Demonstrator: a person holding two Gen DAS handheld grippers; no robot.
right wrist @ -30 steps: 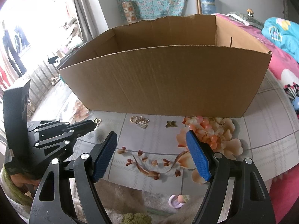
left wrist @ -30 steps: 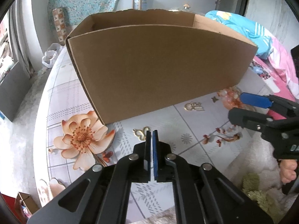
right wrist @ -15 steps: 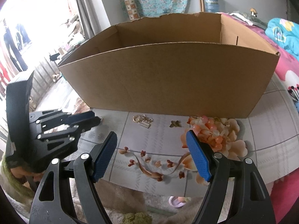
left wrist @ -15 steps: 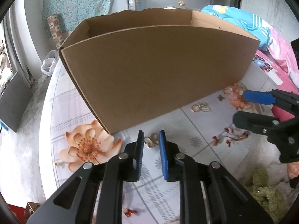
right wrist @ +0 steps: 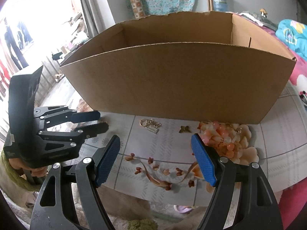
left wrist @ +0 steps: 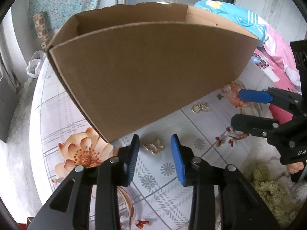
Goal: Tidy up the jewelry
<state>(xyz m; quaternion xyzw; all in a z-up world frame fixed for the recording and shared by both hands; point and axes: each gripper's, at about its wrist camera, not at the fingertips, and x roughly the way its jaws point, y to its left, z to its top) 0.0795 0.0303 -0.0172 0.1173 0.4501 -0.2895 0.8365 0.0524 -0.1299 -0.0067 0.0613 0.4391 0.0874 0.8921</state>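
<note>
A gold butterfly-shaped piece [left wrist: 154, 147] lies on the floral tablecloth in front of the cardboard box's [left wrist: 149, 72] near corner. My left gripper [left wrist: 155, 143] straddles it with jaws opening; the blue pads stand clear of it on both sides. A gold ring charm [left wrist: 201, 108] and a small butterfly piece [left wrist: 219, 96] lie further right along the box wall. My right gripper [right wrist: 155, 141] hangs open over the cloth with nothing between its fingers, short of the charm [right wrist: 150, 124] and small butterfly [right wrist: 184, 129]. The left gripper [right wrist: 102, 121] shows at the left there and hides the gold piece.
The tall open box [right wrist: 182, 80] blocks the far side of the table. The cloth's front edge [right wrist: 153, 195] runs close under both grippers. Pink and blue bedding [left wrist: 268, 44] lies to the right. The right gripper [left wrist: 237, 108] reaches in from the right.
The left gripper's jaws went from shut to apart, and it moved up to the gold butterfly piece, which now lies between its fingertips. The right gripper stayed still and open.
</note>
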